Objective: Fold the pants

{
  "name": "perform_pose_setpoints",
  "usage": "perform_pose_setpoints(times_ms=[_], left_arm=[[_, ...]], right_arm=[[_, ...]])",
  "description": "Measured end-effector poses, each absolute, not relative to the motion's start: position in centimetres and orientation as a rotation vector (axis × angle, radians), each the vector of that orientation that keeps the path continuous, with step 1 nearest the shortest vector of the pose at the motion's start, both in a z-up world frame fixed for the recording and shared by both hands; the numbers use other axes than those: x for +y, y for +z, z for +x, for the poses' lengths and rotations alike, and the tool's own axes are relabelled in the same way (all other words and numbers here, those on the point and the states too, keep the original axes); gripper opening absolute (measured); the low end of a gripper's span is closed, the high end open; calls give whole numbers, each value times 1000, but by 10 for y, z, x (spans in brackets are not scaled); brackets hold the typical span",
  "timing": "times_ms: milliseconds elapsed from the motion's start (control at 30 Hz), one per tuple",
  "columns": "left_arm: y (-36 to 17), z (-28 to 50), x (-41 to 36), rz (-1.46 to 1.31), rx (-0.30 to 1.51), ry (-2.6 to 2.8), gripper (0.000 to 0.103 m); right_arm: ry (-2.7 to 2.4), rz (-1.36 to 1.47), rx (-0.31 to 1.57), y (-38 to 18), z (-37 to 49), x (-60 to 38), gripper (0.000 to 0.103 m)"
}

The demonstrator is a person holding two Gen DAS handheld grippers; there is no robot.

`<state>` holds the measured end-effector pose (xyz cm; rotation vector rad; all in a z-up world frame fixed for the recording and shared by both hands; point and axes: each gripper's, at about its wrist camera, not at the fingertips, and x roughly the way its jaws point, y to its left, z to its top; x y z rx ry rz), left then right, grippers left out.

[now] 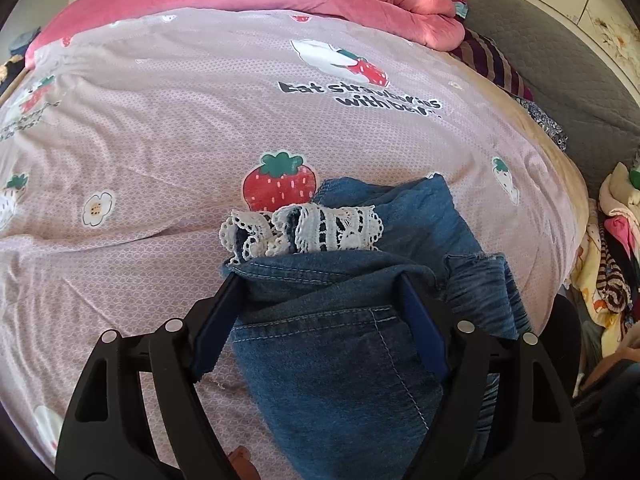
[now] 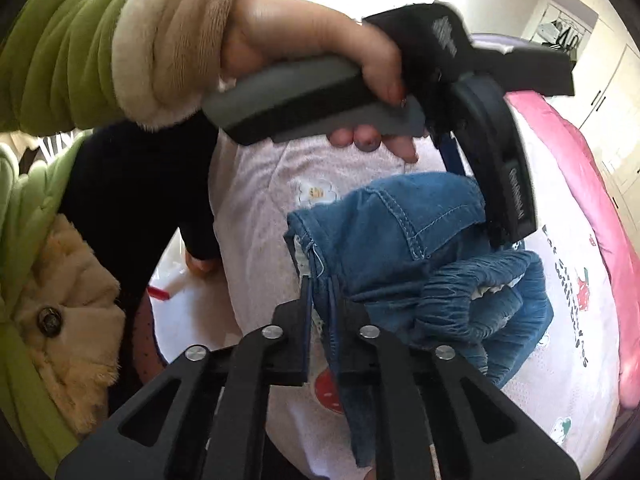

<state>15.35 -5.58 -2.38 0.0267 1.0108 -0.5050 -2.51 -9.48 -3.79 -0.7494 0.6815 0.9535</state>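
Left tongs [image 1: 320, 280]: spread wide, denim pants [image 1: 352, 344] bunched between the fingers.
Right tongs [image 2: 322, 292]: nearly closed, pinching the pants' edge.
Bed [image 1: 160, 128]: under the pants.

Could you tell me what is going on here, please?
A person is folding a small pair of denim pants on a bed covered with a strawberry-print quilt. The right gripper is shut on a bunched edge of the denim and holds it up off the bed. The left gripper straddles the folded denim with its fingers wide apart, near the white lace hem. The person's left hand holds that gripper's handle. The fold looks unfinished, as the fabric is bunched.
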Motion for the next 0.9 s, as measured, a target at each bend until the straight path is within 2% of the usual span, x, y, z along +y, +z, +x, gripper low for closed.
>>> perform_pose_setpoints(times_ms=[67,167,233,467,533,567,600,900], left_arm=[[-24,154,-55,20,1006,-503,70],[-24,152,-53,17,991,-502,70],[-25,150,-52,17,985,-503,70],[-22,146,-53,49,963,-507,70],[-23,145,-53,55,959,-506,70],[-24,144,-53,56,957,-507,70],[-24,145,-52,53,958,-506,70],[-26,145,-52,40,953,-509,71]], right_arm=[[975,-738,621,-26,-33,-90,30],[995,-724,566,-17,-37,-83,32],[998,-769,535,-22,-39,-70,40],[982,-871,568,-48,-25,-46,40],[985,-886,587,-53,-19,-41,35],[984,-903,602,-57,-17,-40,20],[987,-916,605,-57,-18,-40,18],[1030,-857,603,-46,-36,-60,15]])
